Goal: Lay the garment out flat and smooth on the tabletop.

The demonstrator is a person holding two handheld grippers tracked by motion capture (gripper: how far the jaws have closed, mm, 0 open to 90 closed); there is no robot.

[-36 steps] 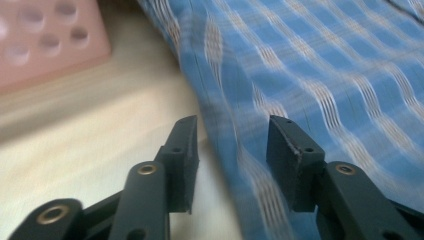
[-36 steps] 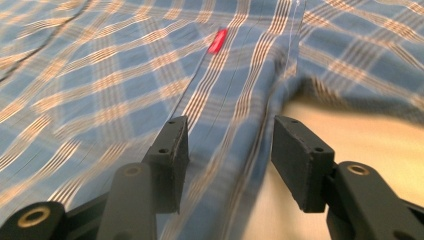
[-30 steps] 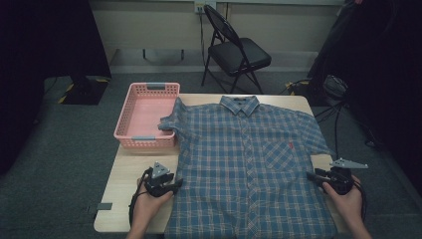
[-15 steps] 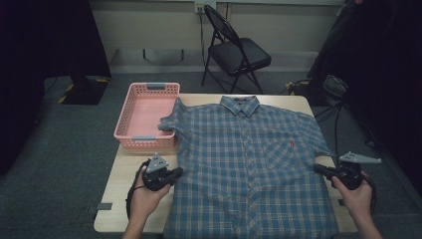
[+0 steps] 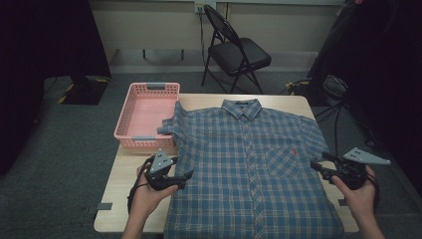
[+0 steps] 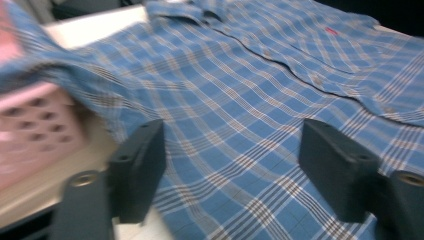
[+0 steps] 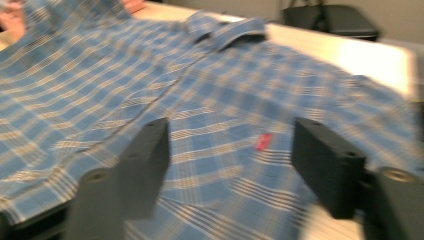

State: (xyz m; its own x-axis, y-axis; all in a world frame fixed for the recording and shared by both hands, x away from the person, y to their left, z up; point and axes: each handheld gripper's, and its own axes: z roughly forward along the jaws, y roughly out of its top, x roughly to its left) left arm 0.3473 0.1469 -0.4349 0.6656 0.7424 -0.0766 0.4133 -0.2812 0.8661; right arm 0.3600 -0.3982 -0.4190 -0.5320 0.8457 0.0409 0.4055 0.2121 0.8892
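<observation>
Two tools, left tool (image 5: 183, 176) and right tool (image 5: 318, 167), are hovering spread beside the blue plaid cotton shirt (image 5: 249, 169); uneven pinching risks bunching.

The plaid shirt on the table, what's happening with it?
A person holds a hand-held gripper in each hand beside a blue plaid shirt spread flat, buttoned, on the table. The left hand-held gripper sits at the shirt's left edge, the right hand-held gripper at its right edge. Both are open, gripping nothing.
</observation>
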